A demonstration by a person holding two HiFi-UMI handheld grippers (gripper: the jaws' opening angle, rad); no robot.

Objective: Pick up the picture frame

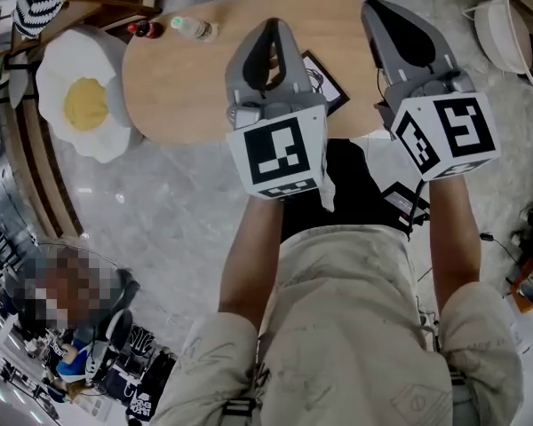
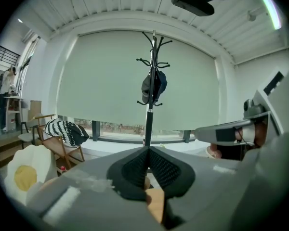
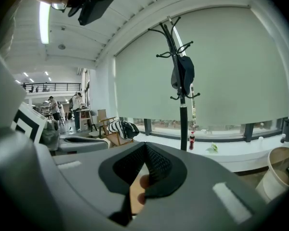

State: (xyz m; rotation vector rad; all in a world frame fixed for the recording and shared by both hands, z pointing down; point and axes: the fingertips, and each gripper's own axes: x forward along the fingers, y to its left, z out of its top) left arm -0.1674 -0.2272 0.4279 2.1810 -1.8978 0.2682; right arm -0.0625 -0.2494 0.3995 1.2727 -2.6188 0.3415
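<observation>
Picture frame (image 1: 330,87): flat on the wooden surface (image 1: 186,96), toward its near edge, black-bordered, partly hidden behind the left gripper, untouched
Left gripper (image 1: 271,25): raised over the surface, apart from the frame; fingers (image 2: 135,170) clenched together with nothing between them
Right gripper (image 1: 373,7): just beside the left one, over the right end of the surface; fingers (image 3: 159,165) likewise clenched on nothing
Stage: approach only, by the look of it; frame not yet lifted
Next move: fingers to be released wide before meeting the frame's edge
Risk, clenched fingers: arriving shut would likely nudge or slide the frame across the smooth wood instead of grasping it
Risk, flat lie: little edge to bite on; a shallow pinch probably slips, a steep one may jam the fingertips into the surface
Risk, near edge: a push toward the person could send the frame off onto the floor (image 1: 160,202)
Surroundings: plastic bottle (image 1: 194,28) lying at the far left of the surface, well apart from the frame; fried-egg cushion (image 1: 82,96) just beside the surface's left end; coat stand (image 2: 151,85) before the window blind; pale round basket (image 1: 493,34) off to the right
</observation>
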